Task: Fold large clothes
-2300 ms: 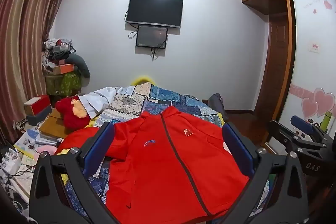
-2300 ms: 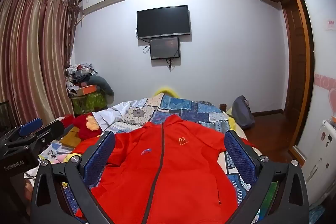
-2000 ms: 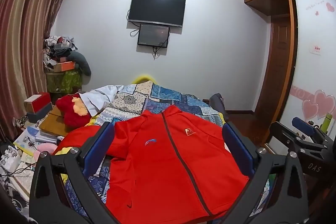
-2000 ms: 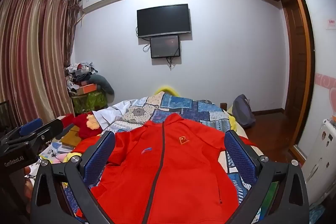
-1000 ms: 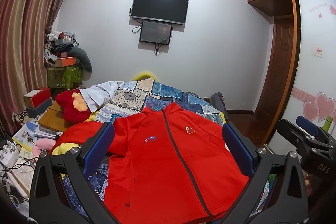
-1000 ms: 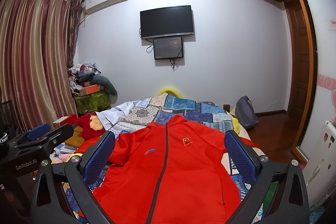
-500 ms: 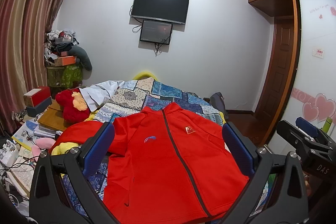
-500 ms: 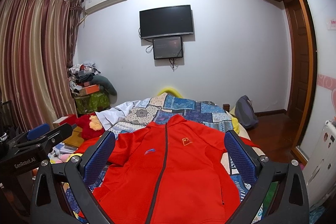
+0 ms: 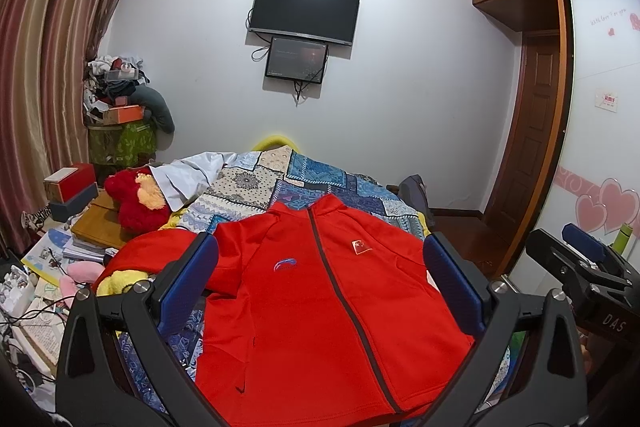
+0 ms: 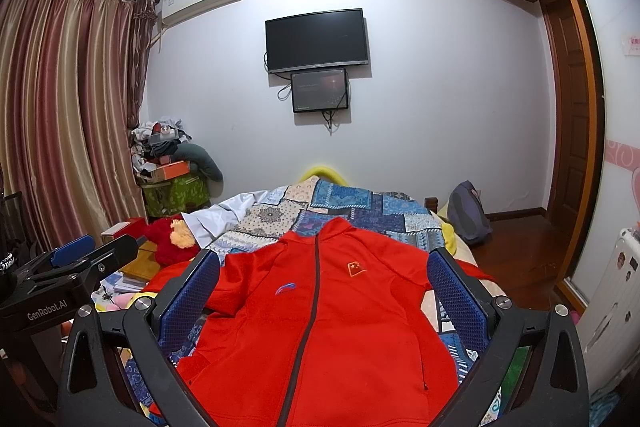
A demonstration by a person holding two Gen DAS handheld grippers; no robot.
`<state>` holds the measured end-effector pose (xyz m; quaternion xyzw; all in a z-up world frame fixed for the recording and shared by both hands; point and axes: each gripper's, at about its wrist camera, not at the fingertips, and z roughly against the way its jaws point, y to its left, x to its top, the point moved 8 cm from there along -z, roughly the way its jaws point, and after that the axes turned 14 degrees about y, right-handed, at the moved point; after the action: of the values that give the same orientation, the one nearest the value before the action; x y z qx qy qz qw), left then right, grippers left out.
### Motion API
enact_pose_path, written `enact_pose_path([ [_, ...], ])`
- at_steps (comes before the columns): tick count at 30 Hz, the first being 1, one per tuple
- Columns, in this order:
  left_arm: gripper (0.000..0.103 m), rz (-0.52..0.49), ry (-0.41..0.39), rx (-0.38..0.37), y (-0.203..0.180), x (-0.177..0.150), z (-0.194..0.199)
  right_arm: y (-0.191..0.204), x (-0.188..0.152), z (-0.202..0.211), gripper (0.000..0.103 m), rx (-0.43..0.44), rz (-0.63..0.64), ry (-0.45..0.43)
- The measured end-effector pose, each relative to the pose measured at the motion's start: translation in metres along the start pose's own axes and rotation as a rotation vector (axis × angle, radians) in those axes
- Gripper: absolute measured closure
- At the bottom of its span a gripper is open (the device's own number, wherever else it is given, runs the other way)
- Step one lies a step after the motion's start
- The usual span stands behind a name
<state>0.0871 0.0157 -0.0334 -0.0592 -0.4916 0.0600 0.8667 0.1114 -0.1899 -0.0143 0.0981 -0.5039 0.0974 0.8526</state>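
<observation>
A red zip-up jacket [image 9: 320,307] lies flat, front up, on the patchwork bedspread [image 9: 304,179], collar pointing away from me; it also shows in the right wrist view [image 10: 320,327]. Its left sleeve [image 9: 152,251] trails off toward the bed's left edge. My left gripper [image 9: 320,287] is open and empty, held above the jacket's near part. My right gripper [image 10: 320,295] is open and empty, also above the jacket. Each gripper shows at the side of the other's view: the right gripper [image 9: 588,267], the left gripper [image 10: 76,263].
A red plush toy [image 9: 136,203] and a white garment [image 9: 188,175] lie on the bed's left side. Books, boxes and cables [image 9: 52,267] clutter the floor at left. A backpack [image 10: 468,211] stands by the bed's far right. A wardrobe [image 9: 600,147] is at right.
Both grippers have drifted slightly back and up, so a bit more of the room shows. The jacket has not moved. Both stay open.
</observation>
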Motion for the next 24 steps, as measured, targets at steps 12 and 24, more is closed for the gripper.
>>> enact_pose_path([
  [12,0.000,0.007,0.005,0.002,0.002,-0.001,-0.001,-0.002,-0.003,-0.001,0.000,-0.004,-0.003,0.004],
  [24,0.000,0.009,0.007,0.040,0.018,0.006,-0.013,0.003,0.002,-0.022,0.000,-0.009,0.002,0.034],
])
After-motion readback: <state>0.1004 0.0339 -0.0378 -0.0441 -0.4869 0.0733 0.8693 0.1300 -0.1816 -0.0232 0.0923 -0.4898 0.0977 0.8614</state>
